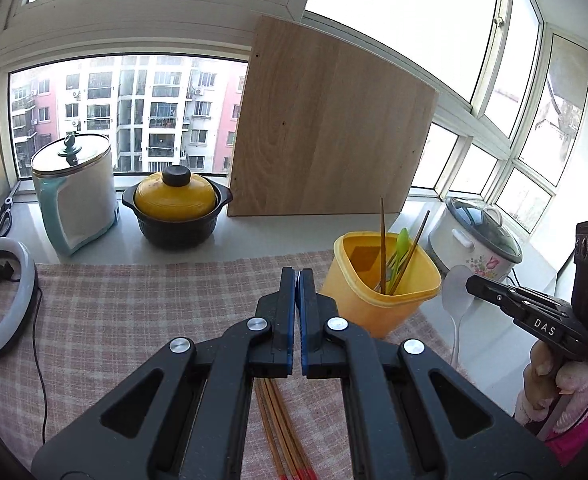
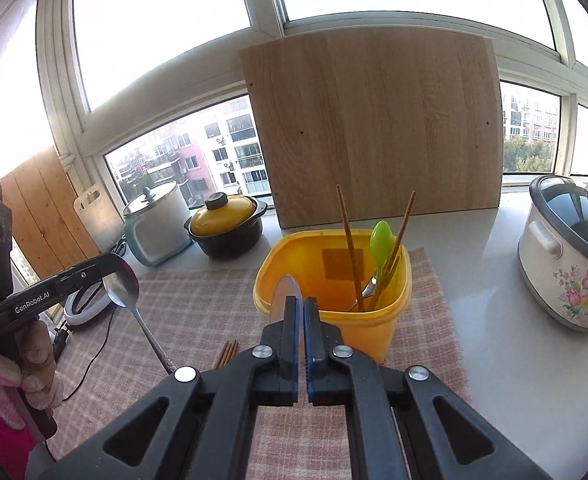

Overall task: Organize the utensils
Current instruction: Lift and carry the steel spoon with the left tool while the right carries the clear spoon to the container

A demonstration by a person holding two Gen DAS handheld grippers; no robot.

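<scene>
left hand-held gripper [image 2: 111, 266] pinching a metal spoon [image 2: 127, 294] by the bowl, handle hanging down-right | right hand-held gripper [image 1: 472, 282] clamped on a white spoon [image 1: 456, 300], handle down | yellow tub [image 2: 334, 320] mid-frame on the desk | imo lower them in handle-first, near upright

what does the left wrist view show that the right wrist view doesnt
Only left wrist: the white spoon at full length, its handle hanging from the right gripper. Only right wrist: the metal spoon, clamped by its bowl in the left gripper. Both: the yellow container holding a green spoon, loose chopsticks on the checked cloth, and the wooden board.
</scene>
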